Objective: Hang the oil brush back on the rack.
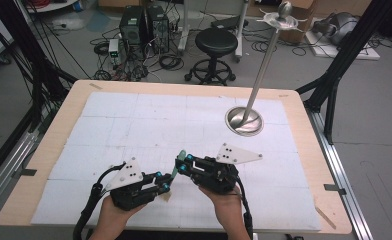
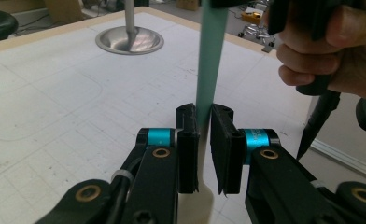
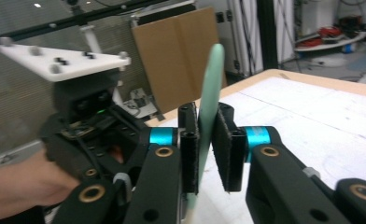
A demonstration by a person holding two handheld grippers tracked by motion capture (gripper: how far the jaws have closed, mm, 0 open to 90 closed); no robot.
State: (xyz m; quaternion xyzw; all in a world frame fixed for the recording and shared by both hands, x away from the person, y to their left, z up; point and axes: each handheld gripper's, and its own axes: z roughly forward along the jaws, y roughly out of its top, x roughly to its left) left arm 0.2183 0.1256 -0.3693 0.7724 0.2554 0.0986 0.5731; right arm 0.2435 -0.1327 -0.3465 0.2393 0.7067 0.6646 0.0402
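Nearest me, well short of the steel stand base (image 1: 244, 121), I have the left gripper (image 1: 165, 186) closed on the lower end of a thin green strip (image 2: 210, 60), its cream-coloured tip poking out below the jaws. Just beyond it, still on my side of the stand base, my right gripper (image 1: 179, 165) is clamped on the strip's upper, rounded end, so the strip spans between the two above the desk (image 1: 194, 120). Beyond the stand base, off the desk, a black stool (image 1: 215, 42) stands on the floor.
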